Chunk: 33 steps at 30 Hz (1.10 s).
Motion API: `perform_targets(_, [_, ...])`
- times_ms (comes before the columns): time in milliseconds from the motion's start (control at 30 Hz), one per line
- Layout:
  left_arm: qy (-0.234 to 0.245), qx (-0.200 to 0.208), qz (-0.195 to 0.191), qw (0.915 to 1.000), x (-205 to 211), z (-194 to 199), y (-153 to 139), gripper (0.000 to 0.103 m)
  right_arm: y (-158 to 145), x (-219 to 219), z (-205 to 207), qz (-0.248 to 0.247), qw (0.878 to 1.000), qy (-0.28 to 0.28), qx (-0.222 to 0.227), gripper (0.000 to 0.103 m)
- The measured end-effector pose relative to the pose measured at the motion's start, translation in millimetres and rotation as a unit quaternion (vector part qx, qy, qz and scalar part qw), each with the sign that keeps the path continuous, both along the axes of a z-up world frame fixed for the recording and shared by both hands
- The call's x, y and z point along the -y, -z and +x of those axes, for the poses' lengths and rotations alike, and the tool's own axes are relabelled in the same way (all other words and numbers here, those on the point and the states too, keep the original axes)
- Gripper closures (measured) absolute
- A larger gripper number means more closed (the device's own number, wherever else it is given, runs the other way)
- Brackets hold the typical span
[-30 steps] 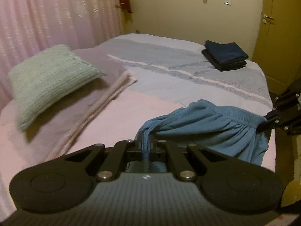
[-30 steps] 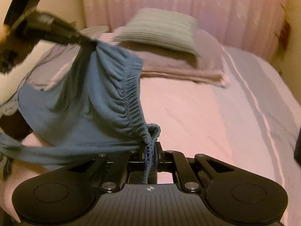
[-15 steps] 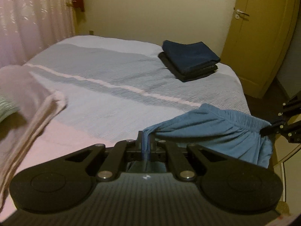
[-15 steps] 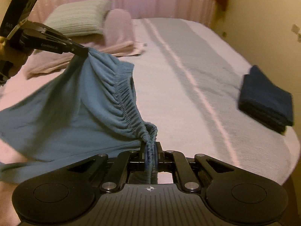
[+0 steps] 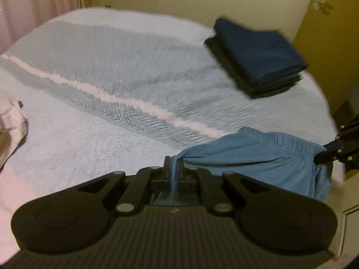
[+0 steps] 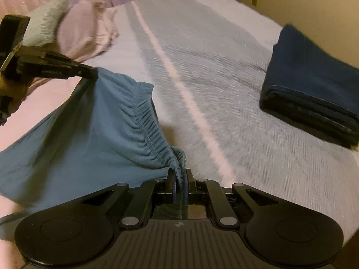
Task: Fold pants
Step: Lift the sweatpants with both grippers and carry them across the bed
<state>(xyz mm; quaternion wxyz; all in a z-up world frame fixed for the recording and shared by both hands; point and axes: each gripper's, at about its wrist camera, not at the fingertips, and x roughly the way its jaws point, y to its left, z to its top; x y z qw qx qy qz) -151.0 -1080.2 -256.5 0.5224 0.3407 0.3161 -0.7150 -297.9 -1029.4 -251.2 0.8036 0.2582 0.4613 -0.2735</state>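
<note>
Light blue pants [image 5: 258,157] with a gathered elastic waistband hang stretched between my two grippers above the bed. My left gripper [image 5: 174,163] is shut on one end of the waistband. The other end is bunched in my right gripper [image 6: 179,174], which is also shut on it. In the right wrist view the left gripper [image 6: 89,74] comes in from the left and the pants [image 6: 89,134] drape down from it. In the left wrist view the right gripper [image 5: 323,153] shows at the right edge. The legs hang out of sight below.
The bed [image 5: 112,78] has a pale blue and grey woven cover with a light stripe [image 6: 179,85]. A stack of folded dark blue clothes [image 5: 258,56] lies near the far corner [image 6: 314,85]. A pillow [image 6: 44,24] and a pink blanket [image 6: 89,27] lie at the head. A yellow door stands beyond.
Both grippers swept sideways and lower along the bed with the pants still stretched between them. The pillow left the left wrist view and the dark folded stack came nearer in both.
</note>
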Motion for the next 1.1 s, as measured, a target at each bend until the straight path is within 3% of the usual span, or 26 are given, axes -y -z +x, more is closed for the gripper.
perform_targets(100, [-0.012, 0.007, 0.049, 0.9987, 25.5, 6.1, 42.1, 0.101, 34.4, 23.5, 1.7, 0.035, 0.999, 0.014, 0.019, 0.098])
perform_targets(133, [-0.016, 0.007, 0.062, 0.9979, 29.4, 9.4, 51.8, 0.100, 41.3, 28.3, 1.2, 0.034, 0.999, 0.020, 0.021, 0.093])
perform_targets(167, [-0.022, 0.004, 0.066, 0.9975, 28.2, 14.8, 56.4, 0.096, 42.9, 29.6, -5.2, 0.036, 0.998, 0.030, 0.032, 0.080])
perform_targets(233, [-0.027, -0.002, 0.063, 0.9976, 21.7, 28.2, 51.1, 0.088, 42.0, 27.2, -24.1, 0.048, 0.996, 0.053, 0.054, 0.058])
perform_targets(267, [-0.027, -0.002, 0.062, 0.9977, 21.0, 33.0, 48.1, 0.082, 40.9, 22.0, -32.5, 0.047, 0.995, 0.062, 0.054, 0.055])
perform_targets(333, [-0.024, 0.001, 0.059, 0.9979, 24.6, 40.2, 41.1, 0.081, 42.3, 7.4, -52.1, 0.061, 0.993, 0.082, 0.059, 0.055])
perform_targets(533, [0.037, 0.002, 0.063, 0.9973, 49.6, 13.2, 37.9, 0.068, 76.1, -34.5, -73.9, 0.079, 0.987, 0.115, 0.079, 0.055])
perform_targets(667, [0.075, 0.007, 0.081, 0.9938, 63.5, -9.9, 61.9, 0.058, 103.3, -37.9, -76.8, 0.094, 0.974, 0.164, 0.126, 0.055])
perform_targets(800, [0.088, 0.013, 0.106, 0.9904, 74.9, -19.8, 90.6, 0.056, 117.0, -35.9, -70.1, 0.096, 0.964, 0.189, 0.162, 0.055])
perform_targets(867, [0.089, 0.007, 0.121, 0.9887, 79.0, -19.5, 98.6, 0.056, 118.2, -34.4, -66.7, 0.097, 0.964, 0.188, 0.161, 0.073])
perform_targets(900, [0.089, 0.004, 0.126, 0.9880, 79.6, -19.5, 100.2, 0.061, 118.1, -32.1, -66.4, 0.100, 0.964, 0.193, 0.156, 0.084])
perform_targets(933, [0.092, -0.002, 0.134, 0.9868, 79.9, -19.4, 100.8, 0.065, 117.8, -29.1, -68.2, 0.109, 0.960, 0.200, 0.160, 0.088])
perform_targets(967, [0.093, -0.012, 0.142, 0.9854, 79.3, -19.1, 98.4, 0.078, 115.1, -27.4, -72.1, 0.118, 0.958, 0.205, 0.163, 0.095])
perform_targets(1000, [0.096, -0.017, 0.148, 0.9842, 78.3, -19.2, 95.0, 0.091, 110.9, -26.6, -75.9, 0.122, 0.957, 0.209, 0.160, 0.096])
perform_targets(1100, [0.115, -0.005, 0.137, 0.9839, 74.8, -23.3, 74.6, 0.097, 89.2, -26.7, -92.4, 0.119, 0.958, 0.218, 0.145, 0.098])
